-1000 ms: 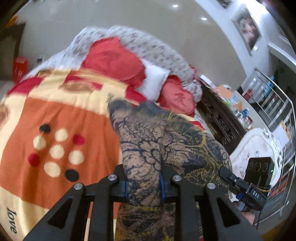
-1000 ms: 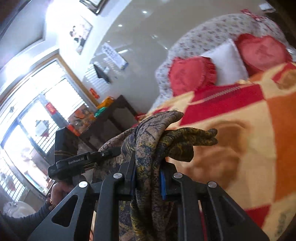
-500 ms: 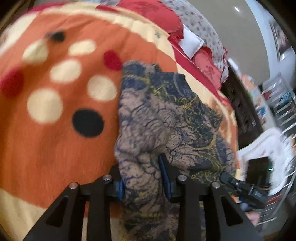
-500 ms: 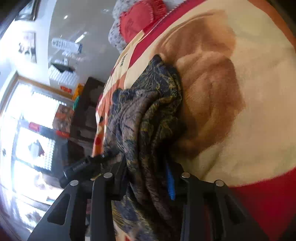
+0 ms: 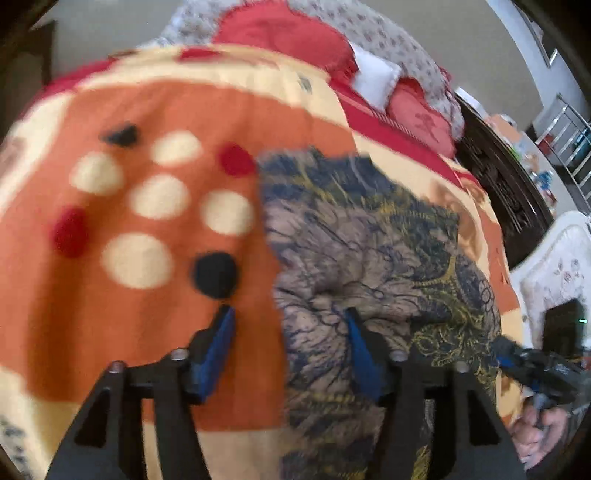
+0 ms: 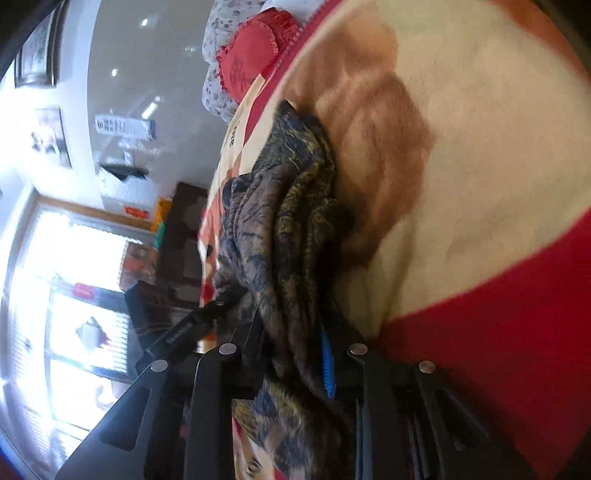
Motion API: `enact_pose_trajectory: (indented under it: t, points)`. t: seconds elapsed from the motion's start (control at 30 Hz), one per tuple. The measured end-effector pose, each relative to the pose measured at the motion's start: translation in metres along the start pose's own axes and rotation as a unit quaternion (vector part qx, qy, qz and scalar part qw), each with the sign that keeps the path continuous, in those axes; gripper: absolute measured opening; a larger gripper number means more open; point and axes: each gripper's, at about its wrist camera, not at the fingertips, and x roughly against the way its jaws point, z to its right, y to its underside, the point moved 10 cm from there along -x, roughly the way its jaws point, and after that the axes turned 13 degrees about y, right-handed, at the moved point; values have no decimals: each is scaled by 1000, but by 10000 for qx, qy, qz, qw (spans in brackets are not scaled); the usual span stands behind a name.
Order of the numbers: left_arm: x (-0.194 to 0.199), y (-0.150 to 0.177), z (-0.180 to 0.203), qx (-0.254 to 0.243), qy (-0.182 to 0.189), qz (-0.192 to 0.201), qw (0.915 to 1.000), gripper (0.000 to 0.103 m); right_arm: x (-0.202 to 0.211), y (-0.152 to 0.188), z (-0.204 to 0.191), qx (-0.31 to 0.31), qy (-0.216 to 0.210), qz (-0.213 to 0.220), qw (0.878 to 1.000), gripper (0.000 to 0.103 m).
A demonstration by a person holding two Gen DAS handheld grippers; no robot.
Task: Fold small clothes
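Since the earlier frames the patterned garment (image 5: 369, 251) has come down from hanging in the air to lying on the blanket (image 5: 155, 110), and the left tool (image 5: 288, 317) has just been opening: its blue pads (image 5: 218, 343) now stand wide apart, one off the cloth on the orange blanket, the other over the fabric, with the garment's left edge between them but not pinched. The right tool (image 6: 291, 332) has just been closing and grips a bunched fold of the same garment (image 6: 280, 229), which runs up between its fingers. The cloth is grey-brown with dark blue and mustard paisley, spread fairly flat though the blur hides its exact outline. The blanket covers a bed, orange with cream, red and black dots, with red pillows (image 5: 291, 33) at the head. A dark wooden cabinet (image 5: 506, 184) stands beside the bed, and a bright window (image 6: 74, 280) lights the room.
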Motion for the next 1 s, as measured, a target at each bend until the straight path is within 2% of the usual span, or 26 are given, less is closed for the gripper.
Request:
enact_pose_trajectory:
  t: [0.07, 0.1, 0.17, 0.27, 0.33, 0.37, 0.43, 0.47, 0.5, 0.53, 0.6, 0.63, 0.73, 0.8, 0.9, 0.93, 1.0]
  points:
    - [19, -10, 5, -148, -366, 361, 9986, 65, 29, -12, -11, 559, 516, 509, 9958, 38]
    - [28, -16, 12, -255, -499, 577, 9968, 64, 45, -19, -19, 859, 763, 828, 9899, 38]
    - [34, -27, 32, -435, -541, 843, 9940, 65, 66, -27, -49, 1595, 1198, 1375, 9702, 38]
    - [29, -39, 63, -582, -654, 1184, 9891, 67, 58, -31, -88, 2381, 2007, 1854, 9320, 38]
    - [13, -40, 65, -460, -915, 1202, 9874, 71, 32, -33, -104, 2545, 2390, 1870, 9182, 38]
    - [7, -40, 62, -424, -973, 1164, 9875, 71, 17, -32, -103, 2531, 2532, 1735, 9175, 38]
    - [-26, -36, 48, -273, -1085, 882, 9898, 71, -17, -35, -91, 2389, 2755, 1320, 9217, 30]
    - [-37, -31, 38, -249, -1110, 731, 9908, 71, -36, -35, -74, 2343, 3005, 1062, 9184, 23]
    - [-53, -19, 26, -259, -1151, 532, 9916, 72, -46, -37, -57, 2278, 3131, 964, 9169, 23]
    - [-53, -14, 23, -347, -1092, 654, 9913, 72, -54, -36, -41, 2216, 3150, 893, 9185, 20]
    - [-47, -12, 24, -375, -993, 856, 9907, 72, -54, -34, -36, 2185, 2774, 1129, 9287, 18]
    - [-49, -12, 23, -373, -993, 856, 9907, 72, -53, -33, -34, 2211, 2720, 1202, 9288, 18]
    - [-51, -11, 22, -424, -1074, 852, 9896, 72, -52, -30, -37, 2438, 2771, 1430, 9183, 18]
    - [-53, -11, 23, -447, -1110, 843, 9892, 73, -52, -30, -39, 2421, 2768, 1440, 9187, 19]
    - [-53, -12, 21, -405, -1044, 884, 9898, 73, -48, -38, -42, 2126, 2487, 1139, 9381, 20]
    - [-52, -14, 23, -385, -1029, 904, 9898, 73, -43, -40, -46, 2052, 2487, 1189, 9391, 20]
    - [-51, -14, 24, -381, -1081, 930, 9890, 73, -26, -57, -65, 2099, 2796, 1530, 9243, 20]
